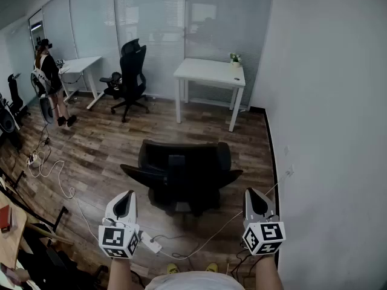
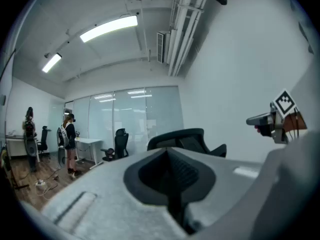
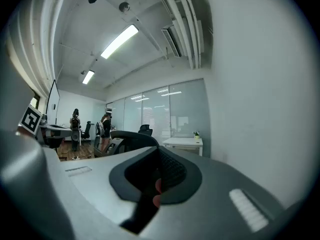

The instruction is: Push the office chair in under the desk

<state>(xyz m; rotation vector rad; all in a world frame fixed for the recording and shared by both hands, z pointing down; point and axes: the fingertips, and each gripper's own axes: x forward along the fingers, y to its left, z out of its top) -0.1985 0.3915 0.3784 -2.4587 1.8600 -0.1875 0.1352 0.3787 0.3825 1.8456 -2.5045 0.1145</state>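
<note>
A black office chair [image 1: 181, 174] stands on the wood floor with its back towards me, a good way short of the white desk [image 1: 210, 72] by the glass wall. My left gripper [image 1: 125, 198] hovers behind the chair's left side and my right gripper [image 1: 254, 195] behind its right side. Both are shut, hold nothing, and are apart from the chair. In the left gripper view the chair's back [image 2: 187, 140] rises beyond the closed jaws. The right gripper view shows the chair [image 3: 131, 138] and the desk [image 3: 186, 142] behind it.
A second black chair [image 1: 128, 71] and another white desk [image 1: 81, 65] stand at the back left, near a person [image 1: 49, 77]. A power strip [image 1: 151, 243] and cables lie on the floor by my feet. A white wall [image 1: 326, 132] runs close along the right.
</note>
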